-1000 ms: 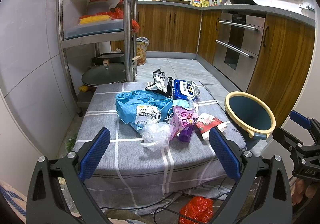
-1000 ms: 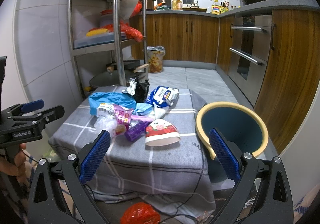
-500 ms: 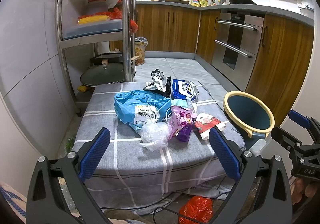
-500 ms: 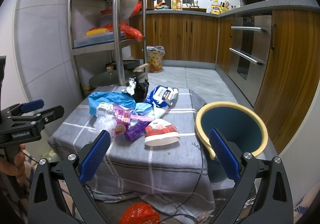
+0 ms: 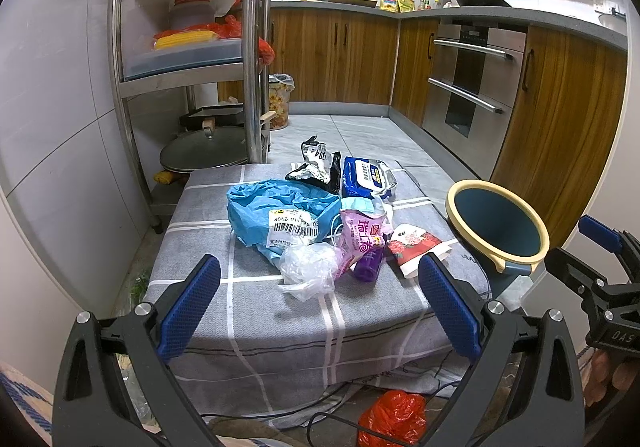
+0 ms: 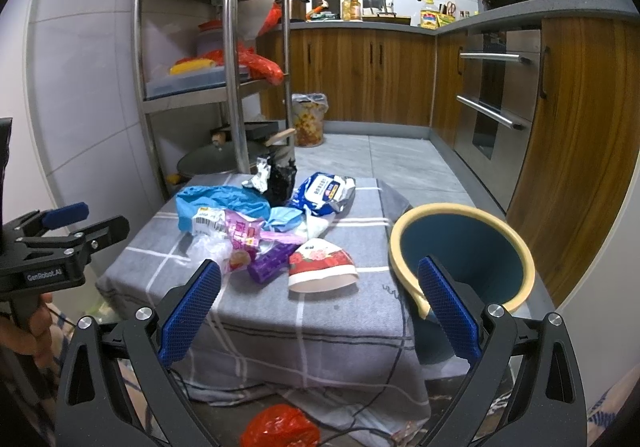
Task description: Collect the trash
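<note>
A grey checked table (image 5: 248, 311) carries a heap of trash at its middle: blue bag (image 5: 276, 207), paper cup (image 6: 322, 267) on its side, mouth facing the near edge, purple bottle (image 6: 272, 262) lying aslant. Blue bin (image 6: 464, 247) stands beside. Left gripper (image 5: 320, 307) and right gripper (image 6: 320, 311) hover empty, jaws wide apart.

Bare cloth (image 5: 256, 311) before trash pile (image 5: 320, 223); bin (image 6: 460, 247) seemingly unobstructed.

Steel shelving rack (image 5: 256, 47) at left, holding a tray of yellow corn (image 5: 186, 39) and a pan lid (image 5: 204, 153) on its lowest shelf. Wooden cabinets (image 5: 332, 55) and built-in oven (image 5: 468, 83) behind. Grey tiled floor (image 5: 360, 135).
</note>
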Motion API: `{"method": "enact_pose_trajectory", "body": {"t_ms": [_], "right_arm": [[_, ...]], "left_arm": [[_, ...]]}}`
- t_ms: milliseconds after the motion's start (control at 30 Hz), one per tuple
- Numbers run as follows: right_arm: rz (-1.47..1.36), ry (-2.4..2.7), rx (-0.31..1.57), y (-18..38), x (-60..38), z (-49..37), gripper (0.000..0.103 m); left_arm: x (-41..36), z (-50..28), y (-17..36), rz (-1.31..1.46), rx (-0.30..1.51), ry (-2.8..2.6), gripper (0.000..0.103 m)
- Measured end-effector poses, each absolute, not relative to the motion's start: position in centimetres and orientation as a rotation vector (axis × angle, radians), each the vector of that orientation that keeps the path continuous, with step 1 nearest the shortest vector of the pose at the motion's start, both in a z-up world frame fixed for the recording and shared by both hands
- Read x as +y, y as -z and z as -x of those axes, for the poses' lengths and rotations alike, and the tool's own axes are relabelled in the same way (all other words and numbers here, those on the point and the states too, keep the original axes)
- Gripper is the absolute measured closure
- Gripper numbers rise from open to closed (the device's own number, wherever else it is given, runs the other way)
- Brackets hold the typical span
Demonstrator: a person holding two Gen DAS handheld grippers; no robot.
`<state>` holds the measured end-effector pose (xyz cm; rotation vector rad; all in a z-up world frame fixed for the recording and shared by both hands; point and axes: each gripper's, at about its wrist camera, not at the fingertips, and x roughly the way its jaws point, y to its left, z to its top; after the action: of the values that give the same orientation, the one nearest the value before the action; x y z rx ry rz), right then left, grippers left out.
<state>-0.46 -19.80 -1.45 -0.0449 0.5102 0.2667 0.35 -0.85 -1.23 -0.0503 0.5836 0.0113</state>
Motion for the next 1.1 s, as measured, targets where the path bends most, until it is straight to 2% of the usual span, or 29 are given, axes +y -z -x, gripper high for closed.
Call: {"method": "enact_pose_trajectory", "body": {"t_ms": [1100], "right_arm": [[-0.017, -0.268, 0.567, 2.4, -20.8, -0.2, 0.005]], "left_arm": [[-0.9, -1.7, 1.6, 0.054, 0.645, 0.031, 0.006]]}}
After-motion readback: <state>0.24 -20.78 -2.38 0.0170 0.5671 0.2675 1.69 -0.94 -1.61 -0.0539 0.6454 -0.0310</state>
